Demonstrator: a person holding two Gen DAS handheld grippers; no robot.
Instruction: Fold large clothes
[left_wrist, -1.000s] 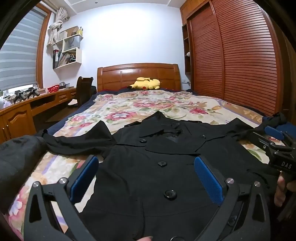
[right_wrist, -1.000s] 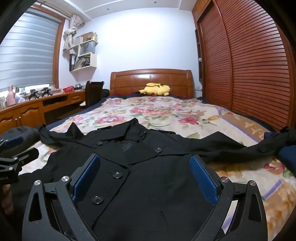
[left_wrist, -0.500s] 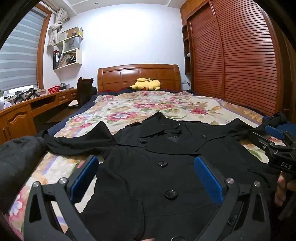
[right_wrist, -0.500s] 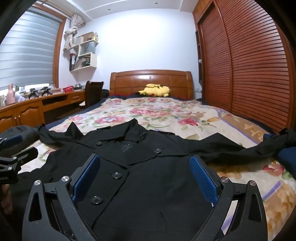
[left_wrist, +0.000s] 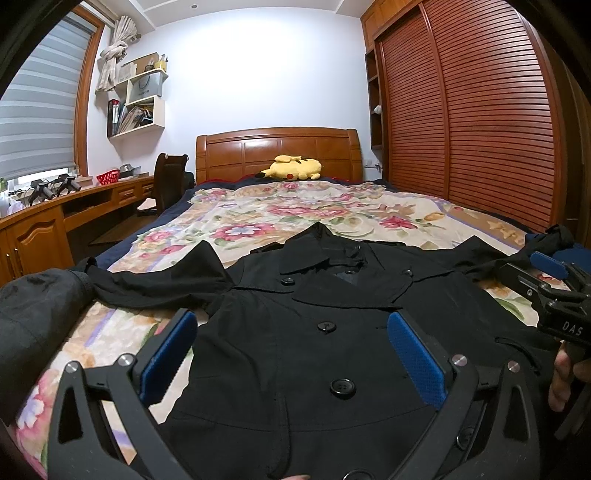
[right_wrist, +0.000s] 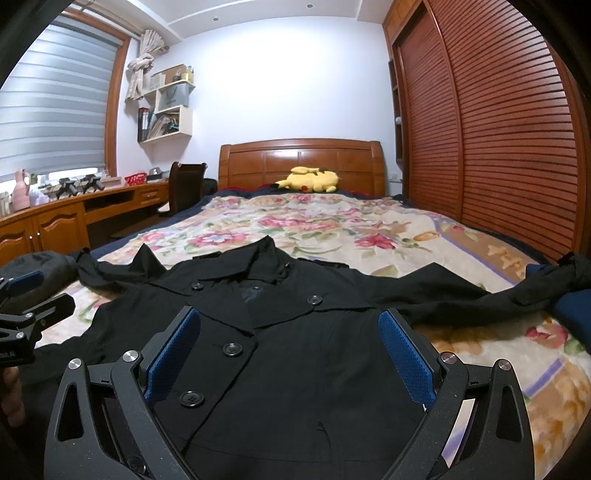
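A large black double-breasted coat (left_wrist: 332, 332) lies face up on the floral bedspread (left_wrist: 280, 214), collar toward the headboard, sleeves spread left and right. It also shows in the right wrist view (right_wrist: 295, 350). My left gripper (left_wrist: 291, 343) is open and empty, hovering over the coat's lower front. My right gripper (right_wrist: 290, 347) is open and empty above the coat's right front panel. The right gripper also shows at the right edge of the left wrist view (left_wrist: 546, 291); the left one shows at the left edge of the right wrist view (right_wrist: 26, 295).
A yellow plush toy (left_wrist: 291, 169) lies by the wooden headboard (left_wrist: 277, 151). A dark bundle (left_wrist: 33, 317) sits at the bed's left edge. A blue item (right_wrist: 576, 306) lies under the right sleeve. A desk and chair (left_wrist: 168, 181) stand left; wardrobe doors (left_wrist: 480, 110) stand right.
Both grippers have drifted very slightly; the coat lies as before and both stay open.
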